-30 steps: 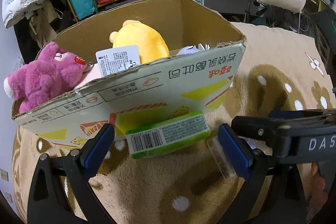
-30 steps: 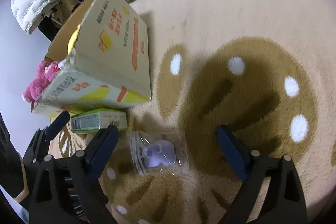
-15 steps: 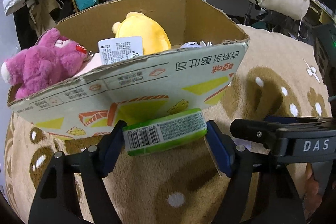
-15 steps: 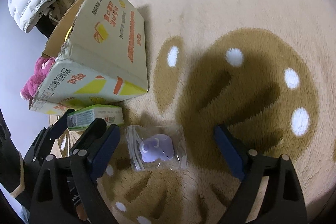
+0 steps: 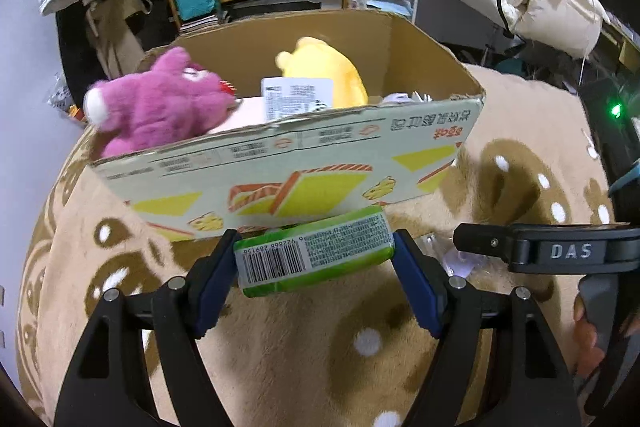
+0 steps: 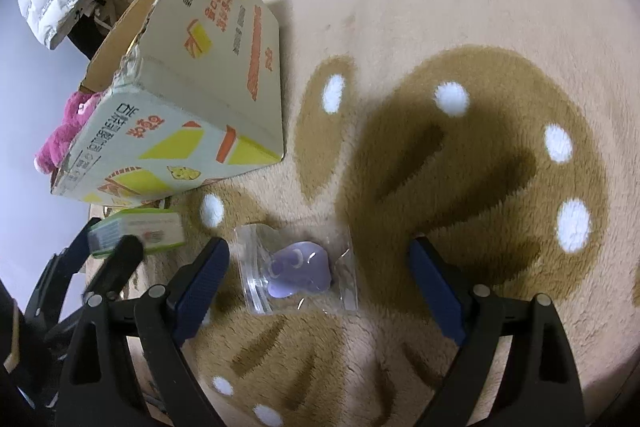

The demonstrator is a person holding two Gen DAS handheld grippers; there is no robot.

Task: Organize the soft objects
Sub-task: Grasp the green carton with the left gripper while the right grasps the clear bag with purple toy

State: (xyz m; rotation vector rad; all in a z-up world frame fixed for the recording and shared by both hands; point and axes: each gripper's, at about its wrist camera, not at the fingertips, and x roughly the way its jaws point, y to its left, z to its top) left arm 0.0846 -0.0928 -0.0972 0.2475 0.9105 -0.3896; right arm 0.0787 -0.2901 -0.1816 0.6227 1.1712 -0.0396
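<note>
While the box (image 5: 288, 163) already held a pink bear (image 5: 156, 107) and a yellow toy (image 5: 320, 71), two things were left on the rug (image 6: 440, 27). The left claw (image 5: 314, 259) was shut on a green pack (image 5: 312, 255), right by the box wall. The right claw (image 6: 318, 267) stood wide open around a clear bag (image 6: 296, 267) with a purple toy inside, not touching it.
</note>
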